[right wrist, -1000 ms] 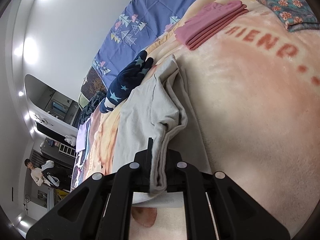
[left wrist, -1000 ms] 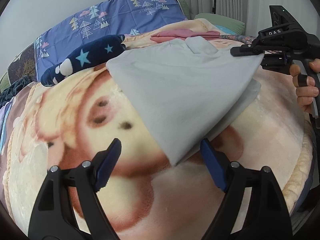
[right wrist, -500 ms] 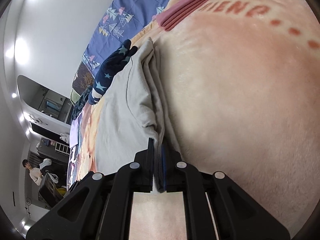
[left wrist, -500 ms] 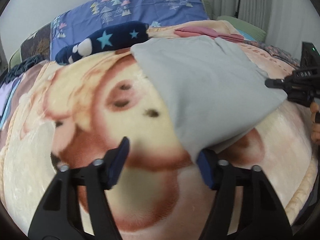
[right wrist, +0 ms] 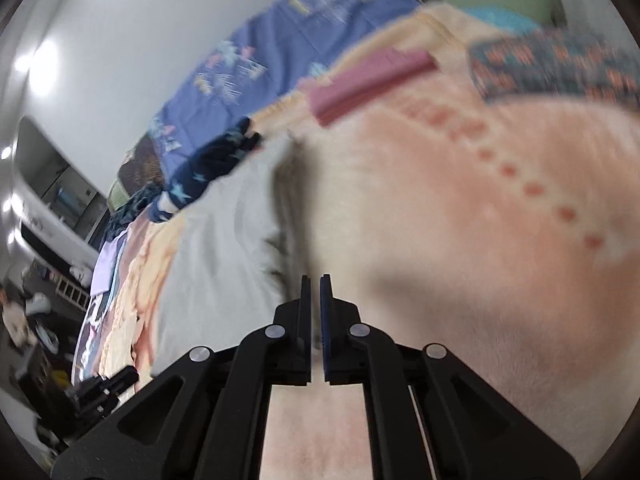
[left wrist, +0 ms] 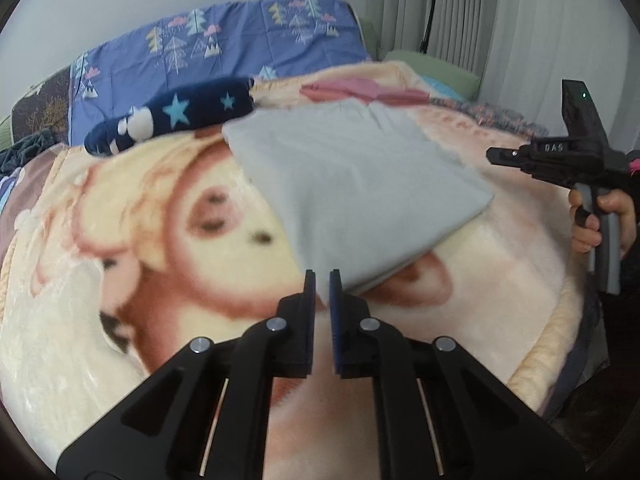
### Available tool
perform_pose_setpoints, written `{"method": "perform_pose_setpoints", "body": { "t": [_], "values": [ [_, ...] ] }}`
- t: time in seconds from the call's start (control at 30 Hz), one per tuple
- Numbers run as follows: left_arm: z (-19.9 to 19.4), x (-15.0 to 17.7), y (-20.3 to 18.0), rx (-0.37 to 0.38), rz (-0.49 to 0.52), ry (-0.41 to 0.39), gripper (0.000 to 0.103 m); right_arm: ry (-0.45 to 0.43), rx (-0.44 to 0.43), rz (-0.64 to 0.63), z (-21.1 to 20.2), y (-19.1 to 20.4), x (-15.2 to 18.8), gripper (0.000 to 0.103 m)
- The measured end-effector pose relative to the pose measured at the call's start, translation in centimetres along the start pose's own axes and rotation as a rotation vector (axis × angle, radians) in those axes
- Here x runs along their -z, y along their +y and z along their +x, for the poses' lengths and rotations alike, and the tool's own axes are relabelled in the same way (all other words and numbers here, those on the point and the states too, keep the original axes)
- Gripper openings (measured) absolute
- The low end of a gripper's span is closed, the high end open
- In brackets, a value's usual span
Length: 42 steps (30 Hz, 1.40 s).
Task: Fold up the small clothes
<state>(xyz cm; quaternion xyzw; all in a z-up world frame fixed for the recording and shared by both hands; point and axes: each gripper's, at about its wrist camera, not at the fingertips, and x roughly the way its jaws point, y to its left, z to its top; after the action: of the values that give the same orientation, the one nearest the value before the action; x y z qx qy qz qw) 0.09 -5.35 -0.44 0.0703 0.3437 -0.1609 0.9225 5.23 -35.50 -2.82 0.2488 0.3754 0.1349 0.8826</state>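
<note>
A: Where is the grey garment (left wrist: pixel 356 196) at this moment?

B: It lies folded on the plush blanket (left wrist: pixel 120 280), the one with a big cartoon face printed on it. Its near corner is just in front of the left gripper (left wrist: pixel 322 280). In the right wrist view the same cloth (right wrist: pixel 224 248) spreads to the left of the right gripper (right wrist: pixel 315 284), and its thick folded edge runs close beside the fingertips.

A: Do the tongs hold it?

B: I do not think so. The jaws of the left gripper have just been closing, and only a narrow slit is between them; I see the blanket through the slit, no cloth. The right gripper is also closed to a thin gap, and nothing is pinched there. In the left view this tool (left wrist: pixel 496 156) is in the air to the right of the garment, not touching it, with a hand (left wrist: pixel 600 220) on its handle.

A: What is around?

B: Behind the grey piece lies a dark blue item with stars (left wrist: pixel 176 120), and a folded pink garment (left wrist: pixel 360 92) is further back. A flowered cloth (right wrist: pixel 556 68) is at the far right, blurred. A purple sheet with trees (left wrist: pixel 224 48) covers the far side near the wall, and curtains (left wrist: pixel 480 12) hang at the right.
</note>
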Motion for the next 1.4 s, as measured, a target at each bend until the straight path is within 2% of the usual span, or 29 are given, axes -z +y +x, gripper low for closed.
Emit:
{"method": "perform_pose_setpoints", "body": {
  "t": [0.1, 0.17, 0.2, 0.27, 0.33, 0.47, 0.6, 0.73, 0.77, 0.83, 0.9, 0.97, 1.0, 1.07, 1.17, 1.4],
  "values": [
    [-0.1, -1.7, -0.1, -0.007, 0.007, -0.060, 0.007, -0.031, -0.057, -0.138, -0.1, 3.1, -0.4, 0.005],
    [1.3, -2.6, -0.1, 0.007, -0.003, -0.072, 0.010, -0.016, -0.074, -0.191, 1.2, 4.7, -0.4, 0.005],
    [2.9, -2.8, -0.2, 0.014, -0.011, -0.048, 0.012, 0.001, -0.069, -0.201, 1.9, 5.0, -0.3, 0.005],
    [5.8, -2.5, -0.2, -0.018, -0.008, 0.028, 0.013, 0.072, -0.029, -0.191, 4.3, 4.6, 0.3, 0.005],
    [8.7, -1.0, -0.3, -0.041, -0.008, 0.129, 0.013, 0.155, 0.080, -0.173, 6.5, 3.5, 1.1, 0.000],
    [8.1, -0.4, -0.5, -0.025, 0.011, 0.118, 0.015, 0.178, 0.046, -0.151, 6.7, 2.2, 1.8, 0.000],
    [7.8, -0.6, -0.3, -0.012, 0.005, 0.126, 0.015, 0.185, 0.051, -0.163, 6.8, 2.1, 1.9, 0.000],
    [6.6, -2.3, -0.4, 0.012, 0.015, 0.066, 0.030, 0.195, 0.071, -0.203, 6.7, 3.0, 1.8, 0.002],
    [6.5, -3.0, -0.6, 0.004, 0.026, 0.047, 0.038, 0.200, 0.075, -0.206, 6.5, 3.3, 1.6, 0.005],
    [6.8, -4.4, -0.8, -0.019, 0.052, 0.017, 0.044, 0.187, 0.071, -0.200, 5.9, 4.2, 0.9, 0.008],
    [7.8, -4.9, -0.7, -0.017, 0.051, 0.024, 0.049, 0.129, 0.053, -0.212, 5.0, 4.8, 0.2, 0.009],
    [10.2, -4.1, -0.6, -0.025, 0.044, 0.097, 0.057, 0.111, 0.057, -0.227, 5.0, 4.9, -0.1, 0.013],
    [11.0, -3.7, -0.7, -0.041, 0.060, 0.124, 0.057, 0.130, 0.076, -0.227, 5.5, 4.7, 0.0, 0.013],
    [11.0, -2.4, -1.7, -0.084, 0.126, 0.088, 0.058, 0.210, 0.091, -0.202, 7.3, 3.5, 0.8, 0.014],
    [10.5, -2.2, -2.0, -0.097, 0.138, 0.084, 0.059, 0.170, 0.086, -0.233, 7.2, 3.1, 1.8, 0.014],
    [10.4, -2.4, -1.4, -0.072, 0.112, 0.089, 0.061, 0.159, 0.099, -0.246, 7.1, 3.3, 2.0, 0.014]
  ]
}}
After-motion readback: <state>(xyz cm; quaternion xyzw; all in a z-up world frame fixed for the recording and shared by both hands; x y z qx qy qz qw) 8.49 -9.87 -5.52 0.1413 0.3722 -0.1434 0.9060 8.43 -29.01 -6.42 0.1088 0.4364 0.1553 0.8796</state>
